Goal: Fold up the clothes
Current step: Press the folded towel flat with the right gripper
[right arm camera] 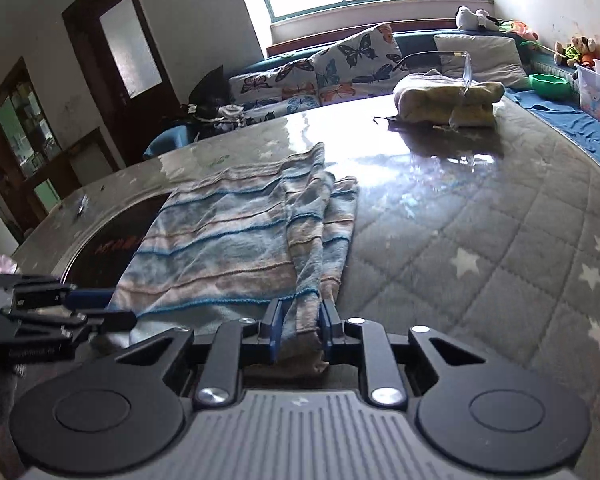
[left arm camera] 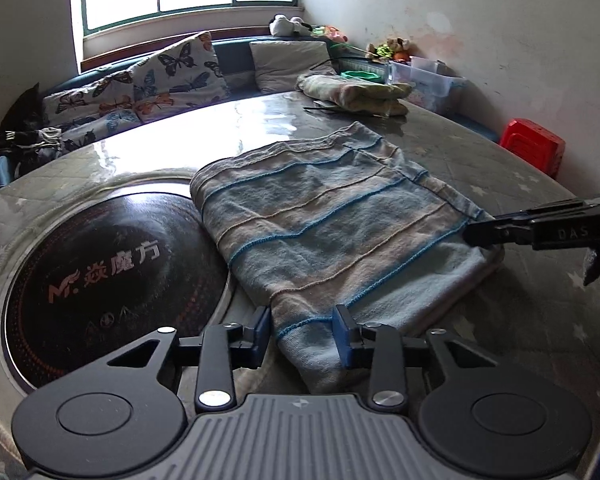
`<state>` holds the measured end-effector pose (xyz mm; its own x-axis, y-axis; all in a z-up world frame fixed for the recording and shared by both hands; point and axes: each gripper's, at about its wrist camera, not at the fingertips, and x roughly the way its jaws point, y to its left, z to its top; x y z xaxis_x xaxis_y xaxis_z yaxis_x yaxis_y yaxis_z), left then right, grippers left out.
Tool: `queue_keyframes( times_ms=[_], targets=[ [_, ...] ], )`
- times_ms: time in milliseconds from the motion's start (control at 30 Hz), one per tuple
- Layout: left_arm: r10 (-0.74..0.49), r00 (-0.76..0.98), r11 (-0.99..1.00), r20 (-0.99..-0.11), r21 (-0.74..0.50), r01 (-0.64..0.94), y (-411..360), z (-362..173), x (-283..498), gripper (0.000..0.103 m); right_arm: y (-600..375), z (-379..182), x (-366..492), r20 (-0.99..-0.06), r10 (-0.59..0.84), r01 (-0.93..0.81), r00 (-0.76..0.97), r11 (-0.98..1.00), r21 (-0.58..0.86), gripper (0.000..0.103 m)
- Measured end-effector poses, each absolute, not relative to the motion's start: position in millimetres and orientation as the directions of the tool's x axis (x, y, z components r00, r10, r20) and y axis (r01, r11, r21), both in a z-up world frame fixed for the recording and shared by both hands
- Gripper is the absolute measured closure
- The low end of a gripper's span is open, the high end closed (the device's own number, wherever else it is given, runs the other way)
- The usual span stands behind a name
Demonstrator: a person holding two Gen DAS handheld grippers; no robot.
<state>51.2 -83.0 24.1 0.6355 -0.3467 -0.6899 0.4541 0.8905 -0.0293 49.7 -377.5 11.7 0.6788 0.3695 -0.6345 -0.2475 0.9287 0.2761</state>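
Observation:
A blue and beige striped towel [left arm camera: 320,216] [right arm camera: 220,240] lies folded on the quilted table cover [left arm camera: 500,160] [right arm camera: 460,240], its left part over a round black cooktop [left arm camera: 100,272]. My left gripper [left arm camera: 302,332] straddles the towel's near corner. The cloth lies flat between the blue pads, with a slim gap at the left pad. It shows at the left edge of the right wrist view as the left gripper [right arm camera: 120,312]. My right gripper [right arm camera: 300,332] is shut on the bunched near edge of the towel's right side. In the left wrist view the right gripper [left arm camera: 470,234] pinches that edge.
A second folded yellowish cloth [left arm camera: 356,94] [right arm camera: 448,98] sits at the table's far side. Butterfly cushions [left arm camera: 160,76] line a bench under the window. A clear plastic bin [left arm camera: 428,80] and a red stool [left arm camera: 534,142] stand to the right.

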Motion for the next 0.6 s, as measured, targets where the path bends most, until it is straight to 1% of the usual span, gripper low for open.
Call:
queue_keyframes(
  times_ms=[67, 167, 233, 300, 333, 367, 400, 433, 500, 600],
  targets=[
    [-0.365, 0.619, 0.879, -0.695, -0.038, 0.476, -79.9, 24.9, 44.6, 0.066, -378.7, 14.5, 38.6, -0.643, 0.376, -0.258, 0.667, 0.927, 0.274, 0.084],
    [-0.388, 0.599, 0.861, -0.701, -0.044, 0.506, -76.5, 26.5, 35.6, 0.066, -380.5, 19.8, 24.0, -0.648, 0.379, -0.268, 0.661, 0.925, 0.268, 0.079],
    [-0.391, 0.596, 0.861, -0.701, -0.05, 0.506, -74.2, 27.6, 34.4, 0.065, -383.1, 24.9, 19.6, -0.639, 0.382, -0.266, 0.668, 0.924, 0.274, 0.073],
    [-0.394, 0.598, 0.865, -0.698, -0.061, 0.498, -72.4, 30.3, 36.2, 0.061, -385.8, 29.6, 21.2, -0.622, 0.385, -0.259, 0.682, 0.922, 0.287, 0.063],
    [-0.392, 0.604, 0.871, -0.693, -0.069, 0.486, -71.3, 32.2, 38.6, 0.06, -387.3, 31.8, 25.1, -0.614, 0.386, -0.254, 0.689, 0.921, 0.294, 0.061],
    [-0.391, 0.611, 0.878, -0.688, -0.081, 0.471, -69.5, 34.4, 41.4, 0.056, -388.3, 33.2, 31.5, -0.609, 0.386, -0.25, 0.693, 0.921, 0.3, 0.057],
    [-0.391, 0.617, 0.886, -0.684, -0.097, 0.454, -67.0, 36.5, 45.2, 0.052, -388.2, 33.5, 39.2, -0.605, 0.386, -0.245, 0.696, 0.92, 0.306, 0.056],
    [-0.389, 0.621, 0.893, -0.68, -0.113, 0.436, -65.5, 38.4, 50.0, 0.05, -388.0, 33.3, 46.8, -0.603, 0.386, -0.24, 0.698, 0.92, 0.311, 0.056],
    [-0.377, 0.631, 0.907, -0.678, -0.132, 0.4, -65.6, 41.0, 60.9, 0.042, -387.2, 29.9, 61.7, -0.608, 0.382, -0.233, 0.696, 0.921, 0.312, 0.055],
    [-0.367, 0.629, 0.92, -0.686, -0.169, 0.353, -64.1, 39.7, 78.0, 0.039, -383.1, 21.8, 82.9, -0.627, 0.367, -0.214, 0.687, 0.927, 0.308, 0.055]
  ],
)
